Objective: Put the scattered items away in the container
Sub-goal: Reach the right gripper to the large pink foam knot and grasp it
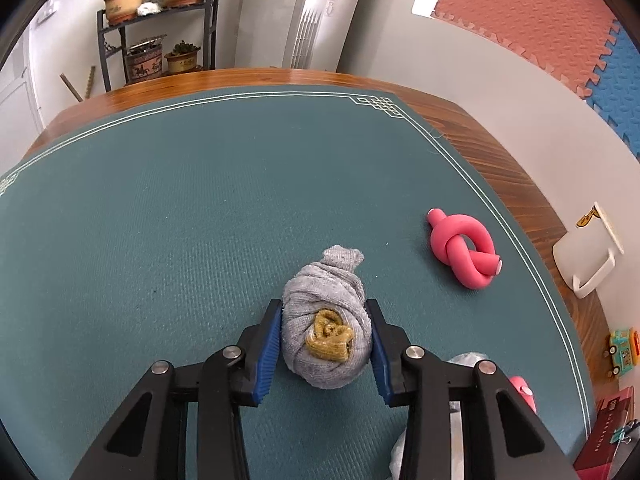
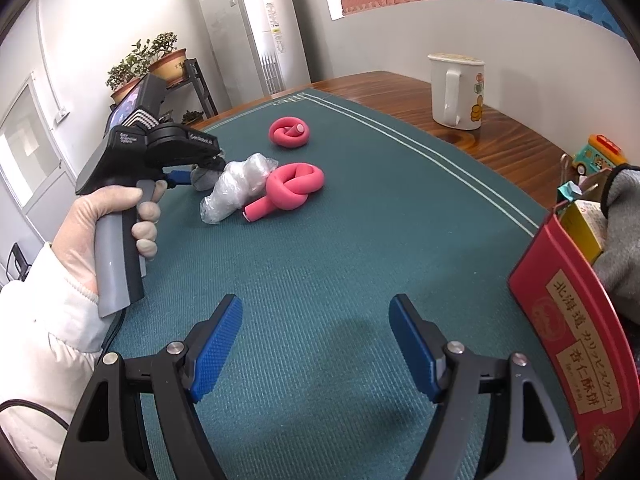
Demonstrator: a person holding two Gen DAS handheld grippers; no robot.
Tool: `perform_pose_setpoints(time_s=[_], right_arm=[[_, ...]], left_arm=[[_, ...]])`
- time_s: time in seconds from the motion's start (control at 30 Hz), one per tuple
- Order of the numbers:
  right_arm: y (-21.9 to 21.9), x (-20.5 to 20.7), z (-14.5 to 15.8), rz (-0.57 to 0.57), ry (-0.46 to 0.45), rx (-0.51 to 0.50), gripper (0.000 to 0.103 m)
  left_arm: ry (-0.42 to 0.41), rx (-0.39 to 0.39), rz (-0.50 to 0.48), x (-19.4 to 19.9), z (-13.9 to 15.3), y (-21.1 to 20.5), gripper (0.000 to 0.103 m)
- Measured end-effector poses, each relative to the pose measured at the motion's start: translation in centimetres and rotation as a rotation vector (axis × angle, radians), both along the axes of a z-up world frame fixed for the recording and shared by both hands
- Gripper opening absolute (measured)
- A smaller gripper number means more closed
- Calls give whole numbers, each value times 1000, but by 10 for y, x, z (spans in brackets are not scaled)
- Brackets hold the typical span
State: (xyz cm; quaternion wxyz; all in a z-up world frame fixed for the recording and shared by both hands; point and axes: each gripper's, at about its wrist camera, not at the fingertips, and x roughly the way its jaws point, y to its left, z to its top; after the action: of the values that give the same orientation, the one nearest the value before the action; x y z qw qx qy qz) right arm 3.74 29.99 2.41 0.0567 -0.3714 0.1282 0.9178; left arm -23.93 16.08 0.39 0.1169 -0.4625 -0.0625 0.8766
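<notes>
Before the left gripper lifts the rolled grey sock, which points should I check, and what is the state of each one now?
1. Sock bundle sits between the left gripper fingers: ok.
2. Both blue pads press the bundle firmly: cannot tell; the far pad seems to stand slightly off it.
3. Bundle stays rolled, nothing trailing: ok.
4. Right gripper is open and empty, away from the lift: ok.
5. Red box has room for the bundle: cannot tell; a carton and grey cloth already stand in it.
6. Plastic bag and nearer pink knot lie apart from the bundle: cannot tell.
</notes>
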Motion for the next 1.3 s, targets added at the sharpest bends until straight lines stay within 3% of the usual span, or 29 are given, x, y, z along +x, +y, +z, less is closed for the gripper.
perform_pose_setpoints(time_s=[0.27,0.87,1.0,1.3], right_arm=[[4,0,1,-12,4,-4,79],[23,2,-7,-68,-5,-88,79],[32,1,-10,-95,-9,-131,79],[23,-44,9,-99,-65,-77,79]], left_arm=[[32,-4,-4,28,11,-7,41],[105,-73,-62,136,25,-46,41],[108,-62,-53,142,23,-57,41],[88,-30,-15,141,21,-70,41]])
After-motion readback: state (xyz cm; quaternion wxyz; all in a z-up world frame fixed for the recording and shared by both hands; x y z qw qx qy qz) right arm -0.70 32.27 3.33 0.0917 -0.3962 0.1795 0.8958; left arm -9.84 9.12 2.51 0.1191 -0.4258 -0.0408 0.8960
